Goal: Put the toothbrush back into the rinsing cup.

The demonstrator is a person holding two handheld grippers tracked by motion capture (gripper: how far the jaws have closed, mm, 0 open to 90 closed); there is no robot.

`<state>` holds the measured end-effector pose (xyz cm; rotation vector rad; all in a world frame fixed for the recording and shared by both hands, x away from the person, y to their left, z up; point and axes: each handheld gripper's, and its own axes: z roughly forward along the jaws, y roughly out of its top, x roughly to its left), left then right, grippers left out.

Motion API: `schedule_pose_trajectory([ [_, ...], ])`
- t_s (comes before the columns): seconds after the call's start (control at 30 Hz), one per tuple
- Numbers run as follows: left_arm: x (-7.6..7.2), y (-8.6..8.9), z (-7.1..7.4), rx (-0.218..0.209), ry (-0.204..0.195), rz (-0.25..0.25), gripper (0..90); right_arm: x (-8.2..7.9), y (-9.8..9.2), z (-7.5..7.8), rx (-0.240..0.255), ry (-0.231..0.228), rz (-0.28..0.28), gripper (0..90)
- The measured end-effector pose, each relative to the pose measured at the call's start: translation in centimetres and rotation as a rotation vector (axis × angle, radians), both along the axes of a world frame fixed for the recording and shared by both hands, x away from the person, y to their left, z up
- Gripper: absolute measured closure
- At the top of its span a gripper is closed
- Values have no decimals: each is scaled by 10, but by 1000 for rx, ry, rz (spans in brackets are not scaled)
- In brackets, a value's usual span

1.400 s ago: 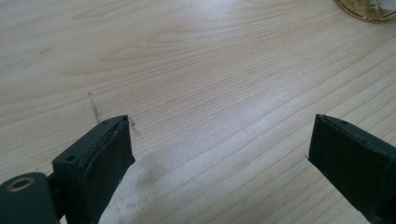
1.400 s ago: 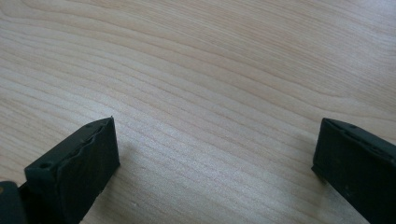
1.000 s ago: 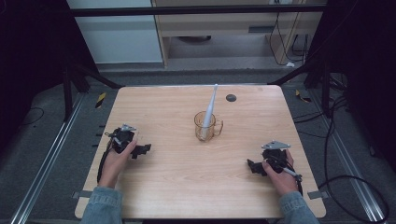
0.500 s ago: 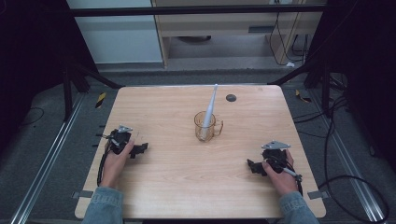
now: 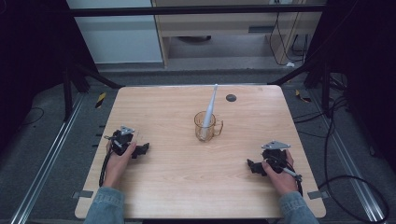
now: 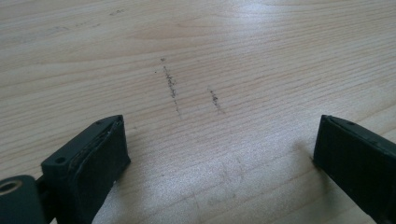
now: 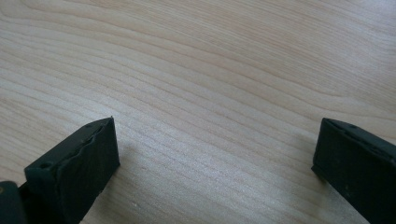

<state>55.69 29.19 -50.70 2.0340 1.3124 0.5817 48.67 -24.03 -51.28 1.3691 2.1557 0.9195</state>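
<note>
Currently the left claw rests low on the bench, held in the person's left hand, with its cable trailing back along the forearm. In the left gripper view, its two black jaws stand wide apart with nothing but bare wood grain between them; they have just been opening a little further. A few faint dark scuff marks lie on the wood ahead of this claw, between the lines of its jaws.

The right claw also sits low on the bench, held in the person's right hand, with the grey three-cornered plate on top. In the right gripper view, its jaws are likewise spread wide, with empty wood between them.

The two claws point inward, toward each other across the bench, and are well apart.

The glass mug stands upright between the two claws and farther out from the person than either. It is well apart from both claws, to the right of the left claw and to the left of the right claw. The mug handle faces the side of the right claw.

The white toothbrush stands inside the mug, leaning against its rim, with the upper end tilted away from the person and slightly toward the right claw's side. Neither claw touches the mug or the toothbrush
</note>
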Motion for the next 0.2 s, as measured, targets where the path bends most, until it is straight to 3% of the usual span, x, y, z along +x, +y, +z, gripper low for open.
schedule_pose_trajectory([
  [0.2,0,0,0,2,5,6,4,0,0,0,0,0,0,4],
])
